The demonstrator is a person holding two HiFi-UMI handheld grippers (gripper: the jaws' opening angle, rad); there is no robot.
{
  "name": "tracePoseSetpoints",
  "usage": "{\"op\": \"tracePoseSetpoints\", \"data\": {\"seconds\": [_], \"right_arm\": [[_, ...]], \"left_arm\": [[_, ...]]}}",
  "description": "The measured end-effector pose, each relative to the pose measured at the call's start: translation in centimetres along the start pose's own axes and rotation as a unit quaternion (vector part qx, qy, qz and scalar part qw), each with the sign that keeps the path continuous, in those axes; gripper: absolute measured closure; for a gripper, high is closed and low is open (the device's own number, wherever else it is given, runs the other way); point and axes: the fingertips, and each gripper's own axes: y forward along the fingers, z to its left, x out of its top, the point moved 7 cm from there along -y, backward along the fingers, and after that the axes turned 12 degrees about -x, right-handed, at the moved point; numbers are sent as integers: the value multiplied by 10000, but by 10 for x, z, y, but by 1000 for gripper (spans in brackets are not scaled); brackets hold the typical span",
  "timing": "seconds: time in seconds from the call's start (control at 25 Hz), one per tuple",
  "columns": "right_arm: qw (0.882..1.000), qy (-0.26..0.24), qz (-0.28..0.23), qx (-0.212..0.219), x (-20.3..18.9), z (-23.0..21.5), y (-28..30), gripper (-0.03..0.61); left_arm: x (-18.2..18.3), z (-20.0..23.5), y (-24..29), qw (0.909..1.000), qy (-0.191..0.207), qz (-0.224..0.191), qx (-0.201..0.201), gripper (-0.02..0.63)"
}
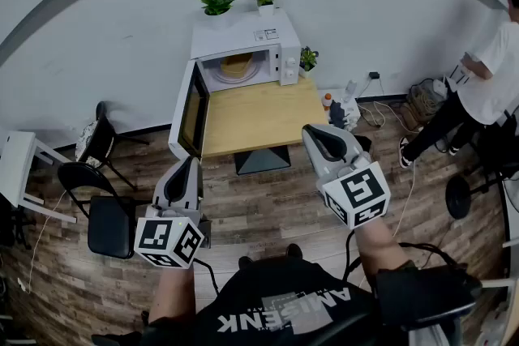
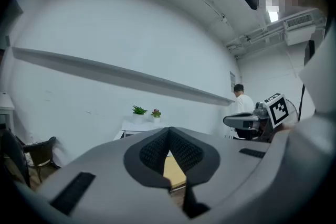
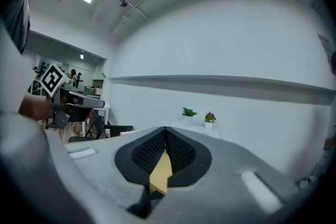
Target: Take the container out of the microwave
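Ahead, well beyond both grippers, the boxy white microwave point(image 1: 243, 40) stands on a smooth wooden table point(image 1: 259, 117) with its door point(image 1: 191, 111) swung open. The round tan container point(image 1: 236, 66) sits inside its cavity. The left gripper point(image 1: 191, 161) and right gripper point(image 1: 313, 130) each keep ribbed black pads point(image 2: 184, 152) pressed together, pinching nothing.

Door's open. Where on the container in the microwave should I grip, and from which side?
Take the container by its near rim, straight in from the front: the microwave cavity closes every other side. The door hangs open on the left, so the right tool likely has the freer path. Rim detail is too small to see.
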Motion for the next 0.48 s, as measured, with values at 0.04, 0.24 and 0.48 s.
{"op": "tracePoseSetpoints", "data": {"seconds": [0.04, 0.24, 0.48], "right_arm": [[10000, -6, 6, 10, 0, 0, -1, 572], [9999, 45, 47, 139, -1, -6, -3, 572], [9997, 193, -103, 92, -4, -17, -5, 572]], "left_arm": [[0, -1, 0, 10000, -7, 15, 1, 612], [-1, -8, 3, 10000, -49, 49, -42, 612], [-1, -15, 11, 9999, 121, 113, 12, 612]]}}
